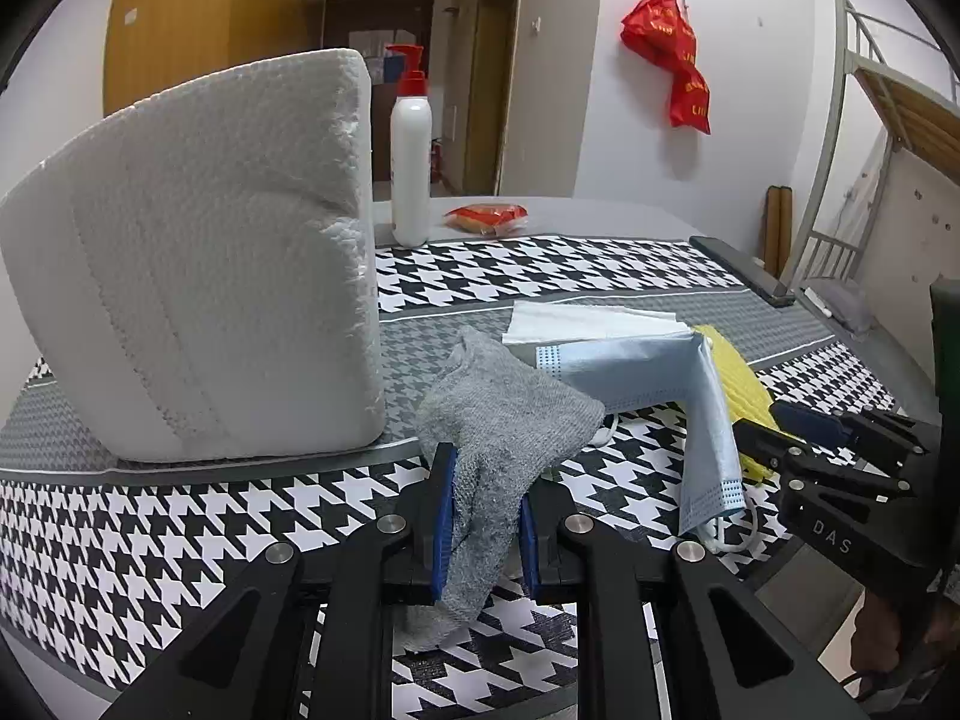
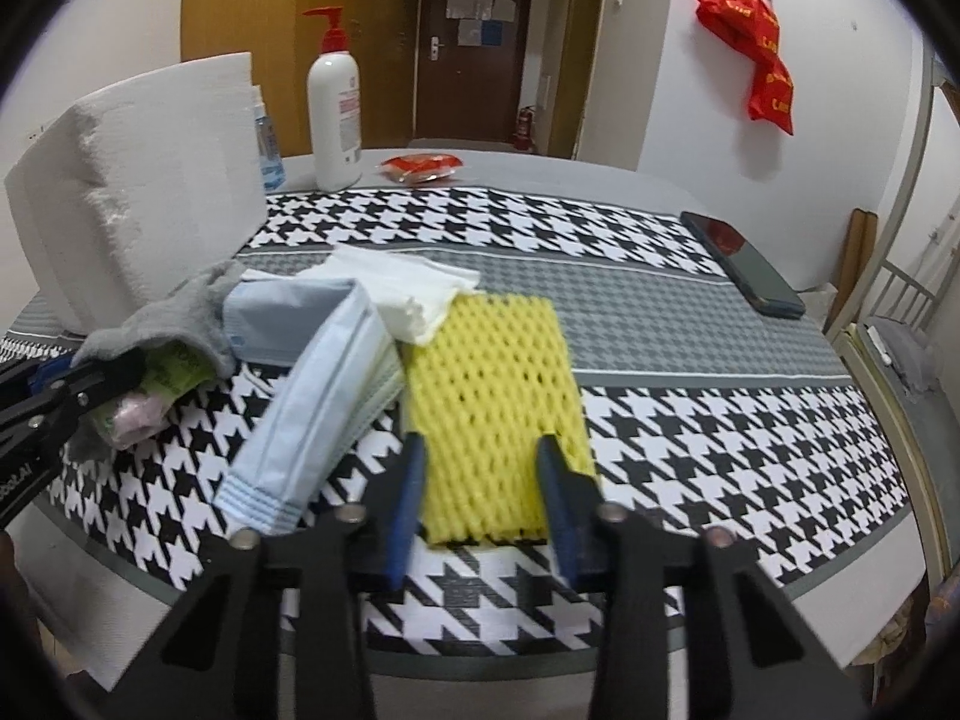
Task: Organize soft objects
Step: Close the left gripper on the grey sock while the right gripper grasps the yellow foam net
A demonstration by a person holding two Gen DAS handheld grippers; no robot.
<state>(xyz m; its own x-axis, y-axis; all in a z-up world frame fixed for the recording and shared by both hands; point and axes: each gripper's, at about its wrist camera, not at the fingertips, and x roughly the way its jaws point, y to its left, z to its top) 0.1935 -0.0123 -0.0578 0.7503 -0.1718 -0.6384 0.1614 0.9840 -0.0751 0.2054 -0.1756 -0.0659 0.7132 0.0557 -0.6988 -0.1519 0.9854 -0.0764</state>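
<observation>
In the left wrist view our left tool [image 1: 480, 510] sits at the lower centre of the frame, its blue pads clamped together on a grey sock [image 1: 498, 420] that bunches up between them and spreads toward the middle of the frame. Just right of the sock lies a pale blue face mask [image 1: 660, 372], bent and draped downward, with a folded white tissue [image 1: 588, 321] behind it. A large white foam block [image 1: 198, 264] fills the left of that frame, and a white pump bottle [image 1: 411, 156] with a red top stands behind it at upper centre.

In the right wrist view our right tool [image 2: 480, 480] is at lower centre. No earlier picture is given, so we tell only what shows: its two blue pads flank the near end of a yellow foam net [image 2: 498, 384], close against its edges; whether they press it we cannot tell. The net lies flat on the houndstooth cloth [image 2: 720, 420] covering the bench, touching the mask on its left. A dark phone [image 2: 744, 267] rests at the right, well apart.
</observation>
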